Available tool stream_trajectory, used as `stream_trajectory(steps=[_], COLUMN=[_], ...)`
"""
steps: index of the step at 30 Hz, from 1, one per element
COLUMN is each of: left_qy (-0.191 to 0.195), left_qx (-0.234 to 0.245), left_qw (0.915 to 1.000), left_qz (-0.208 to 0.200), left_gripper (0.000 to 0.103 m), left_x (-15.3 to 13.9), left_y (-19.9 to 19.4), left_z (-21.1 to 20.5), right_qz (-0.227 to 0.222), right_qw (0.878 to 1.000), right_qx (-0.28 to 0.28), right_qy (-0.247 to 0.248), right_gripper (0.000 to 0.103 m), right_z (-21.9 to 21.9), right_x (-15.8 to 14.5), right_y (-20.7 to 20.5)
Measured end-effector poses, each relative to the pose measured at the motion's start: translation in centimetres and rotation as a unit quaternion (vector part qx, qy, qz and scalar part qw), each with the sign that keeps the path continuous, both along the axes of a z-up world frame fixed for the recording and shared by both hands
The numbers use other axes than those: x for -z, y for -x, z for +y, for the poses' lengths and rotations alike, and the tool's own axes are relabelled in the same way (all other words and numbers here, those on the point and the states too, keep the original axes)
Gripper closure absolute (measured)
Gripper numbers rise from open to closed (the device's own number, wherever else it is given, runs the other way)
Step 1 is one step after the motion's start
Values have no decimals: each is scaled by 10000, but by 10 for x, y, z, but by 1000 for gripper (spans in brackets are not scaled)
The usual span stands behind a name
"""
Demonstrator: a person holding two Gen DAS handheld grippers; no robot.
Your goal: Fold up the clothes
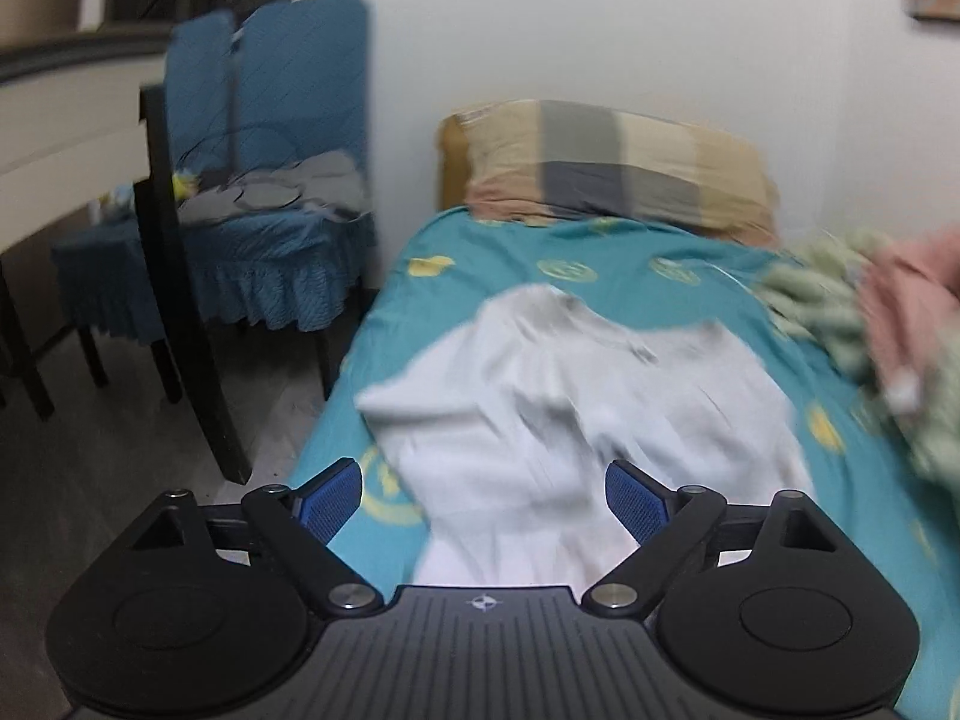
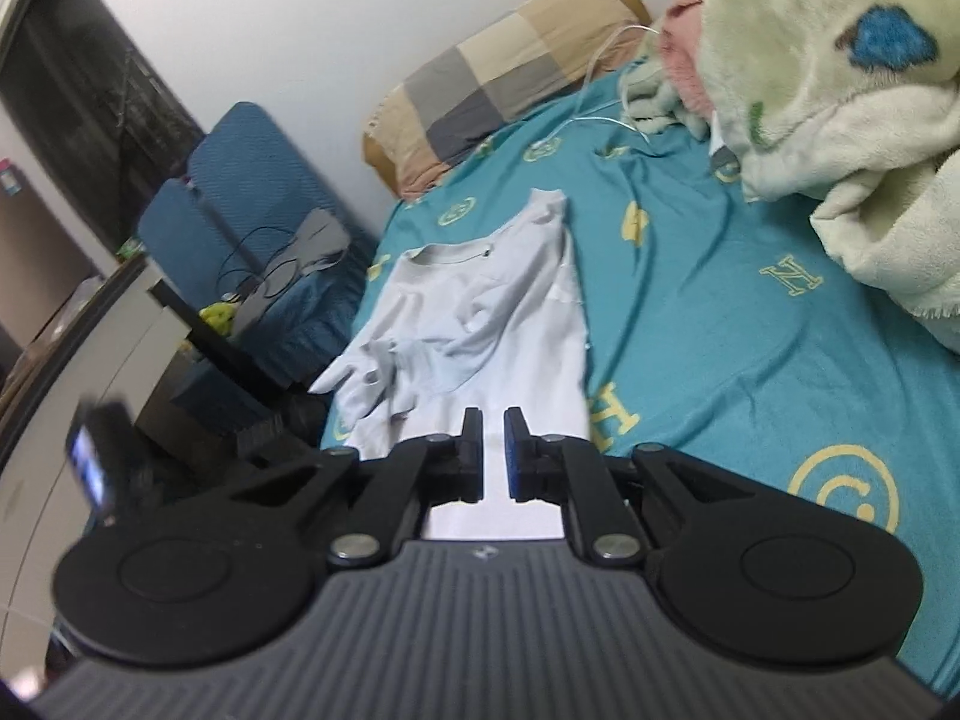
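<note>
While the white shirt (image 2: 474, 312) lies on the teal bedsheet (image 2: 720, 312) with one side turned in over its middle, the fold looks only begun: it is rumpled, one sleeve hangs toward the bed's edge, and the bottom is not yet brought up. The left gripper (image 1: 483, 501) is spread wide and empty; the right gripper (image 2: 493, 453) looks nearly closed, grasp unclear

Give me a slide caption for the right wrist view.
Right tongs, nearly closed, over the near hem of a white T-shirt lying on the teal bedsheet.
</note>
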State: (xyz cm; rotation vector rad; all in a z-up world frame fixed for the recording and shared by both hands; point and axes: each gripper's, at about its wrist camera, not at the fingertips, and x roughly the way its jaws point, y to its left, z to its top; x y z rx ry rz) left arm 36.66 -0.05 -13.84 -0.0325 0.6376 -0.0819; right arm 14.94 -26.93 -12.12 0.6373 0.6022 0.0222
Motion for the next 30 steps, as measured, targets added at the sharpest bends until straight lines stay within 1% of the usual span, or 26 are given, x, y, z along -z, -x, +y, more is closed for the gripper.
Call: stream_trajectory(steps=[1, 3, 4, 5, 6, 7, 8, 9, 10, 11, 13, 14, 15, 16, 17, 19, 21, 23, 27, 30], left_qy=[120, 204, 201, 180, 96, -49, -235, -397, -496, -596, -858, -988, -1106, -1225, -1259, -1083, -1004, -1029, -1101, -1243], left_qx=[-141, -434, -540, -604, -638, -643, -647, -634, -604, -574, -508, -464, -410, -356, -333, -311, -209, -45, 383, 735], left_qw=[9998, 9987, 9982, 9978, 9975, 9972, 9965, 9955, 9947, 9938, 9897, 9878, 9866, 9853, 9858, 9902, 9933, 9944, 9929, 9883], left_qz=[60, 145, 178, 207, 272, 373, 481, 580, 663, 745, 1028, 1113, 1124, 1135, 1061, 819, 535, 218, -251, -493], left_gripper=[13, 13, 13, 13, 14, 15, 17, 22, 30, 35, 60, 70, 91, 94, 96, 100, 101, 101, 101, 101], left_x=[1, 3, 5, 8, 11, 16, 21, 26, 31, 36, 47, 51, 52, 54, 52, 39, 21, 0, -40, -55], left_y=[-22, -59, -75, -90, -103, -117, -129, -137, -145, -152, -161, -162, -160, -158, -154, -146, -138, -131, -125, -125], left_z=[2, 3, 2, -1, -4, -9, -14, -19, -23, -27, -36, -40, -43, -46, -47, -47, -49, -58, -83, -112], right_qz=[82, 169, 198, 213, 213, 220, 230, 253, 287, 323, 391, 406, 419, 422, 423, 409, 414, 428, 373, 379], right_qw=[9999, 9996, 9994, 9993, 9992, 9991, 9989, 9987, 9984, 9981, 9974, 9972, 9971, 9971, 9971, 9974, 9975, 9973, 9973, 9973], right_qx=[-63, -164, -204, -225, -244, -259, -276, -304, -327, -341, -367, -375, -380, -376, -370, -331, -272, -219, -205, -172], right_qy=[-59, -184, -218, -214, -231, -267, -307, -332, -357, -396, -471, -497, -516, -517, -513, -487, -504, -564, -595, -599], right_gripper=[91, 90, 83, 66, 57, 49, 49, 49, 49, 49, 49, 49, 49, 49, 49, 49, 49, 49, 49, 49], right_z=[0, 2, 4, 5, 6, 6, 6, 7, 6, 6, 5, 4, 4, 3, 3, 2, -1, -3, -5, -7], right_x=[4, 11, 14, 16, 18, 20, 22, 23, 25, 27, 30, 31, 31, 31, 30, 29, 29, 29, 25, 26], right_y=[-6, -14, -17, -20, -23, -25, -27, -29, -31, -31, -33, -33, -34, -33, -33, -31, -30, -29, -25, -23])
